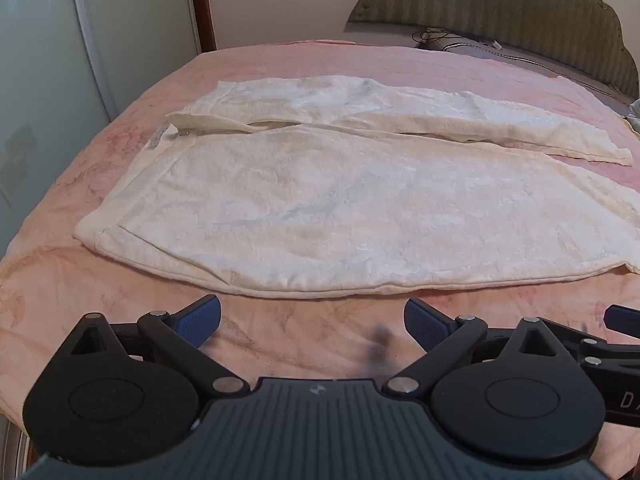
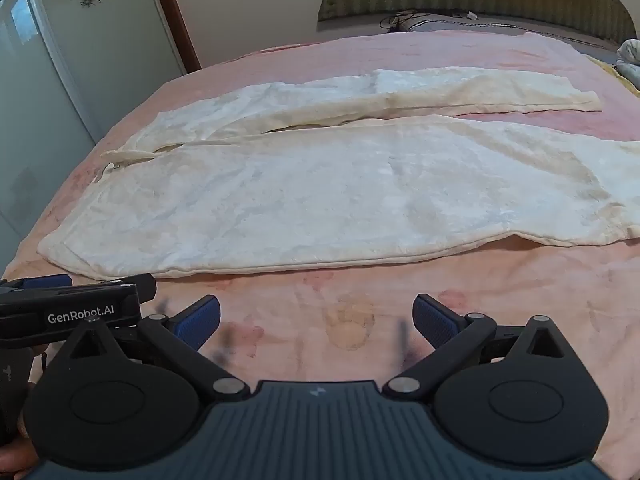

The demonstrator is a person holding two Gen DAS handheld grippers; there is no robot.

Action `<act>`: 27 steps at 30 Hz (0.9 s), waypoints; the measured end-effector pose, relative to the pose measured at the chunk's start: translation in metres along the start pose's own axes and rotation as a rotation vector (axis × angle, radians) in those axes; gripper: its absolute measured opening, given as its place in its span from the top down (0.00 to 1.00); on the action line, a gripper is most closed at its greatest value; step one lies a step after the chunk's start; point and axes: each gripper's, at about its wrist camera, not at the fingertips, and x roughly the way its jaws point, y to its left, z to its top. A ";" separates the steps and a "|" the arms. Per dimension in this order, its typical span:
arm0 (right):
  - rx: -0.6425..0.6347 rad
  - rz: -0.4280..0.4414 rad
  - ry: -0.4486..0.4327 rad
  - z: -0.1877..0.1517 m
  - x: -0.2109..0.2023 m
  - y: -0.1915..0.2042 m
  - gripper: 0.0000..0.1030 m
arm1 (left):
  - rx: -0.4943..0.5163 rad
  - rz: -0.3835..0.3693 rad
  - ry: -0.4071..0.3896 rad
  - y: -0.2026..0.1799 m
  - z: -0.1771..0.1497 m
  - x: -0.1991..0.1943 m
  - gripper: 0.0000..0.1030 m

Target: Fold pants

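Note:
Cream-white pants (image 1: 320,208) lie spread flat on a pink bed cover (image 1: 60,280), waistband to the left, both legs running right; in the right wrist view the pants (image 2: 320,200) fill the middle. My left gripper (image 1: 312,322) hovers over the bare cover just short of the near leg's hem edge, jaws open and nothing between its blue pads. My right gripper (image 2: 316,320) is beside it to the right, also open and empty, short of the near leg. The right gripper's tip (image 1: 620,320) shows at the left view's right edge; the left gripper (image 2: 72,304) shows at the right view's left edge.
A padded green headboard (image 1: 500,0) stands at the back, with a grey pillow and a cable (image 1: 460,42) below it. A wardrobe with frosted doors (image 2: 60,60) stands to the left of the bed. Some crumpled cloth (image 2: 630,60) lies at the right edge.

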 end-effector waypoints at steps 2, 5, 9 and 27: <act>-0.006 0.004 0.008 -0.001 0.000 0.002 0.00 | 0.003 0.005 -0.006 0.000 0.000 -0.001 0.03; 0.024 0.035 0.003 -0.004 -0.001 -0.009 0.00 | 0.005 0.008 -0.007 -0.001 -0.004 0.001 0.03; 0.017 0.012 0.008 -0.003 0.006 -0.003 0.00 | 0.003 0.012 -0.007 -0.001 -0.007 0.001 0.03; 0.023 0.029 0.019 -0.005 0.006 -0.006 0.00 | -0.001 -0.016 -0.001 -0.004 -0.005 0.000 0.04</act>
